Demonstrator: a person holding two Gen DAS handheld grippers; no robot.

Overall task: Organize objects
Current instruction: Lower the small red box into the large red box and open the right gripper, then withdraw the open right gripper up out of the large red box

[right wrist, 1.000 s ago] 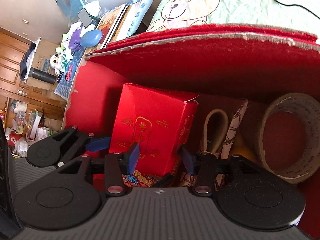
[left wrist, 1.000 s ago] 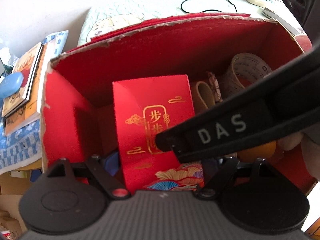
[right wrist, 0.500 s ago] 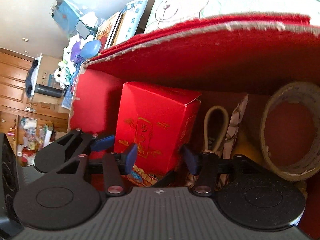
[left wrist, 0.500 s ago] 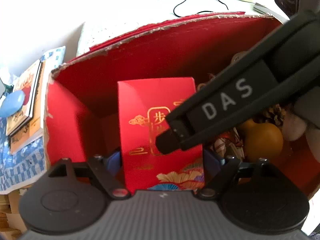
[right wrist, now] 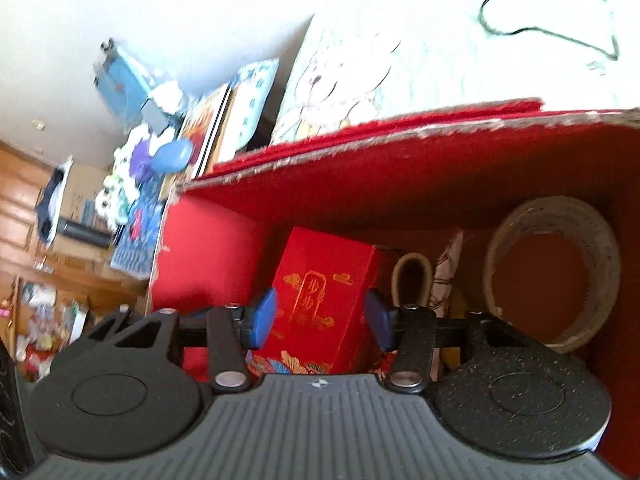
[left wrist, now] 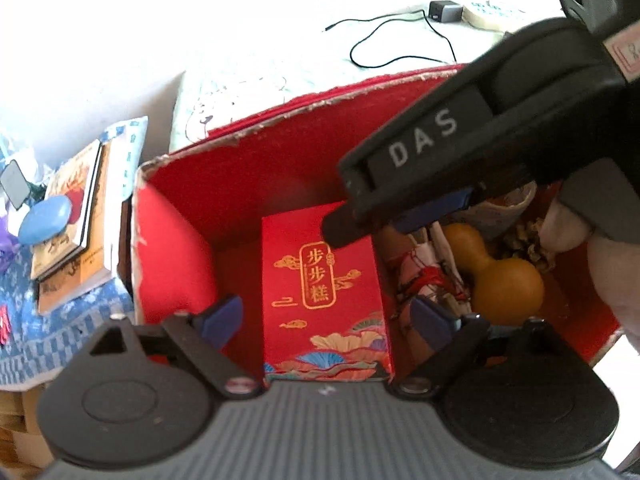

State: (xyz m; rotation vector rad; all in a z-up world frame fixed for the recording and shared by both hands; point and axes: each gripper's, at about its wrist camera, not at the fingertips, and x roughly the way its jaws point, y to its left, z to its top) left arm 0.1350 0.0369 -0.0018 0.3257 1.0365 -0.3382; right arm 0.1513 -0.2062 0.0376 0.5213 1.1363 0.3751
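The red carton (left wrist: 324, 292) reads "步步糕" in gold; the right tool (left wrist: 416, 216) bears "DAS".

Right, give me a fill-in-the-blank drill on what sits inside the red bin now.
1. The small red box with gold characters stands in the bin's ____ corner.
2. The gourd beside the folded cloth is ____ in colour.
3. The left hand-held gripper has its fingers ____ on either side of the small box.
4. A roll of ____ leans at the bin's right end.

Missing: left; yellow; open; tape
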